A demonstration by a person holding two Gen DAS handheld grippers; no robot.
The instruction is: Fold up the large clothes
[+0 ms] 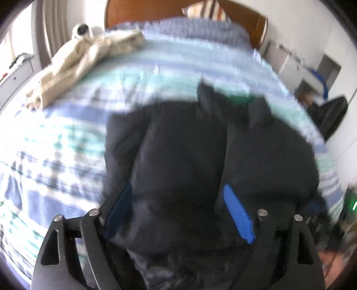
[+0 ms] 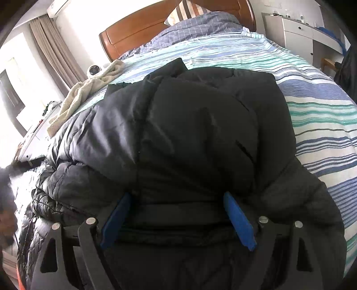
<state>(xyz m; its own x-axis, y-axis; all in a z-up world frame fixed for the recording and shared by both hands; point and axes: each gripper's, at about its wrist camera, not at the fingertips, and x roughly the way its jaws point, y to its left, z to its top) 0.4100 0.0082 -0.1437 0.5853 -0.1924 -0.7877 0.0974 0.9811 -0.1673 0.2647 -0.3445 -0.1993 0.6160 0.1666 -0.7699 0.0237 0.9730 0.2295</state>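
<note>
A large black puffer jacket point(image 1: 189, 145) lies on the striped bed, folded into a thick bundle, and fills the middle of the right wrist view point(image 2: 200, 133). My left gripper point(image 1: 178, 189) is open, its blue pads wide apart over the jacket's near edge. My right gripper point(image 2: 178, 198) is open too, its blue pads spread over the jacket's near hem. The left wrist view is blurred by motion. Whether the pads touch the fabric I cannot tell.
The bed point(image 2: 323, 116) has a blue, green and white striped cover. A beige towel point(image 1: 78, 64) and a small white camera point(image 1: 81, 30) lie at the far left. A wooden headboard point(image 2: 138, 29), pillow point(image 2: 187, 9) and white cabinets point(image 2: 299, 33) stand beyond.
</note>
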